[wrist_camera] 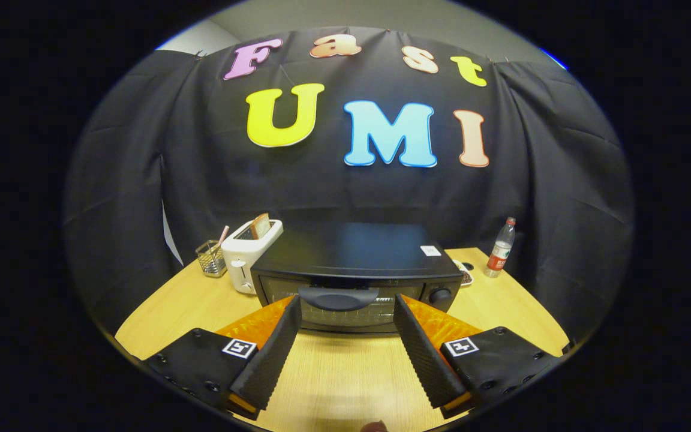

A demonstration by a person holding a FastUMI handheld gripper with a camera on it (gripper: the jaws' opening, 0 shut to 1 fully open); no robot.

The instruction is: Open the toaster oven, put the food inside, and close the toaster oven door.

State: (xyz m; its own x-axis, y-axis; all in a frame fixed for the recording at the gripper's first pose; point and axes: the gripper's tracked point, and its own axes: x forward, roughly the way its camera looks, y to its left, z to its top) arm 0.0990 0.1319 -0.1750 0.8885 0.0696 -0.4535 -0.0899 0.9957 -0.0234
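Toaster oven [354, 273] sits closed on the counter [345, 372], rigid and likely heavy; its wide door handle [338, 297], just beyond the spread, empty fingers [273, 354], looks the place to grip.

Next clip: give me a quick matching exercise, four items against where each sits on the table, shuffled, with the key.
Items:
1. toaster oven
2. white toaster
3. plastic bottle
4. wire basket

Places:
A. far side of the white toaster from the oven
B. just ahead of the open fingers, door closed
C. beyond the oven's knob side
D. directly beside the oven, bread in its slot

Pairs: 1-B, 2-D, 3-C, 4-A
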